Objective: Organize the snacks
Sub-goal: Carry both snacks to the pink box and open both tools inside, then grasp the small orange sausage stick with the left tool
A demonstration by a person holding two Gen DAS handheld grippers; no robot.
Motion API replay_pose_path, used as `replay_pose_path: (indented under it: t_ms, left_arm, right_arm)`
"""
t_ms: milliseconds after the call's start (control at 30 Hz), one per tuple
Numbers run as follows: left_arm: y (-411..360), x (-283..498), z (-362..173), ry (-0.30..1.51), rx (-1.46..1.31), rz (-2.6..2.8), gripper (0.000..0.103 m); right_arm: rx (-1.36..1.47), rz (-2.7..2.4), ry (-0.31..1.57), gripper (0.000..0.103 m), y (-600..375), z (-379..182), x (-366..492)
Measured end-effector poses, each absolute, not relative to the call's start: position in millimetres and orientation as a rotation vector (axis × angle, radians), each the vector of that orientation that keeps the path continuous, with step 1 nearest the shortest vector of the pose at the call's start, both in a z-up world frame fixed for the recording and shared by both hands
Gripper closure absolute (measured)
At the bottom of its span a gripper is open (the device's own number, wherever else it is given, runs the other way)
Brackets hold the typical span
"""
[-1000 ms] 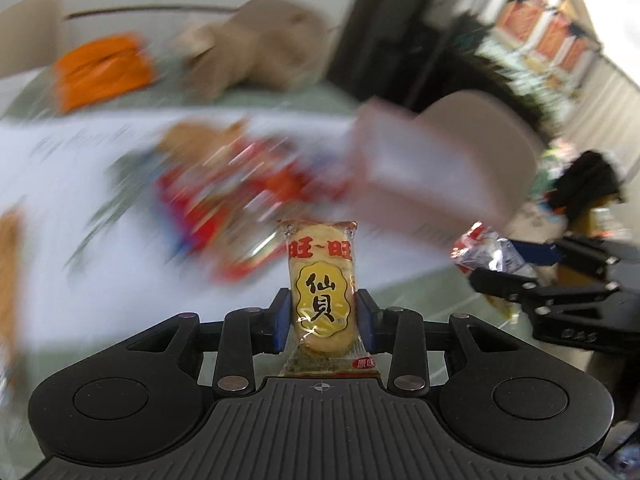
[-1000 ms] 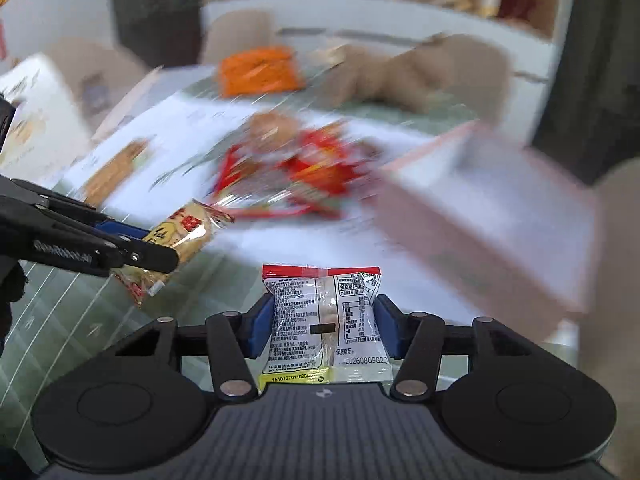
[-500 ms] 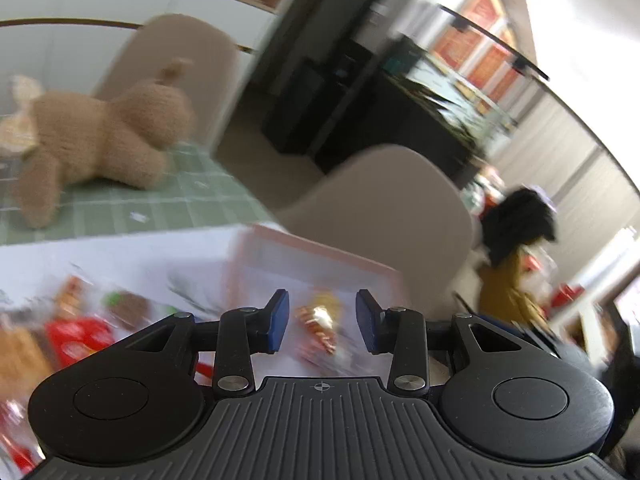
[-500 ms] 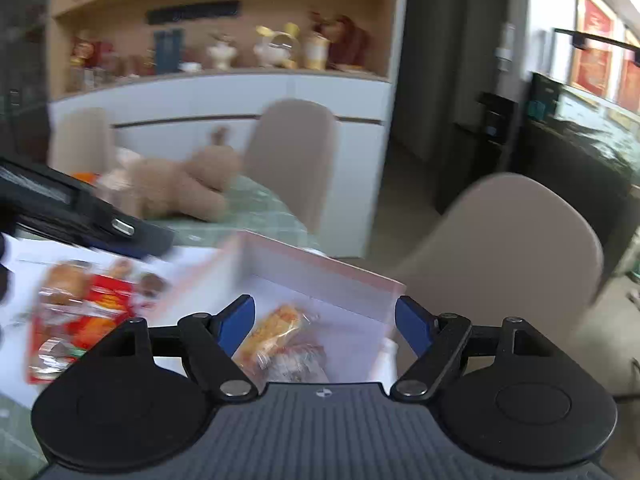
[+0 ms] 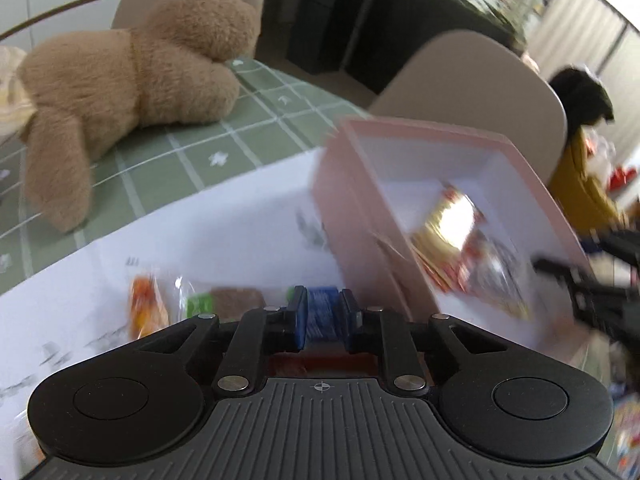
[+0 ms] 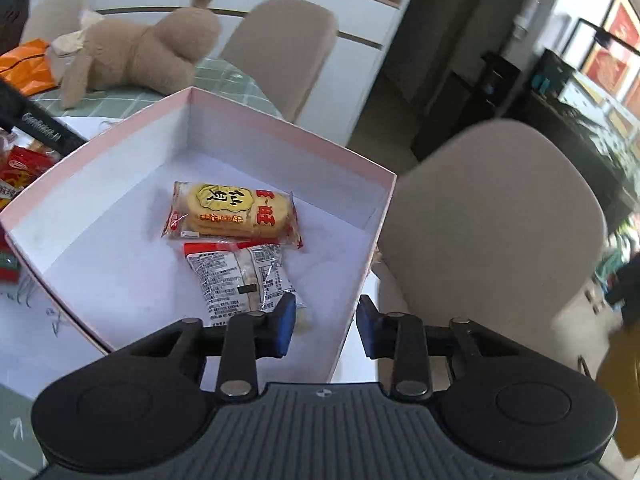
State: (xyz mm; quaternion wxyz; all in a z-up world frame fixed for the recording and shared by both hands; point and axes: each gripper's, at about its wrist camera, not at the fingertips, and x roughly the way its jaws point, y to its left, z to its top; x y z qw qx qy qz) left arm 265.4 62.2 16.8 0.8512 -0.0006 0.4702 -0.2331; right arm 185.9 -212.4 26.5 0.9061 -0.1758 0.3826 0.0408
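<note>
Well, the left gripper point(image 5: 322, 312), just outside the pink box point(image 6: 120, 148), has just closed its jaws snugly on a blue packet point(image 5: 322, 320). A slack pinch could drop it short of the box. The right gripper point(image 6: 326, 326), jaws just narrowed but apart and empty, hovers over the box's near corner and might knock it. Inside the box lie a white packet point(image 6: 240, 276) and a cracker pack point(image 6: 232, 210) reading 仙貝.
</note>
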Motion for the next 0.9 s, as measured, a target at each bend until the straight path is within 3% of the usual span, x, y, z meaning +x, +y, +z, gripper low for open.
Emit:
replay_pose_path:
  t_ms: [233,367,600,700,833,900]
  left_arm:
    - [137,199,15,1.002,-0.176,-0.377,0.094]
    - [161,147,11,1.019,-0.291,-0.327,0.094]
    - [163,105,21,0.978,-0.32,-0.237,0.089]
    - [166,109,48,0.872,-0.329,-0.216,0.082]
    - [148,166,74,0.796,-0.217,-0.231,0.082]
    - [136,205,72,0.836,-0.146,-0.223,0.081]
  right_arm:
    - [-0.426,0.261,0.736,0.073,-154,28,185]
    - [-0.437,0.358,0.742,0.078,-136,29,165]
    - [-0.389,0.263,0.782,0.077,-161,29,147]
    - [-0.4,0.224,0.786,0.072,-164,31,144]
    - [-0.349,0.221,0.726,0.044,-173,53,131]
    - [-0.316,0.238,0.695,0.043,-176,66,122]
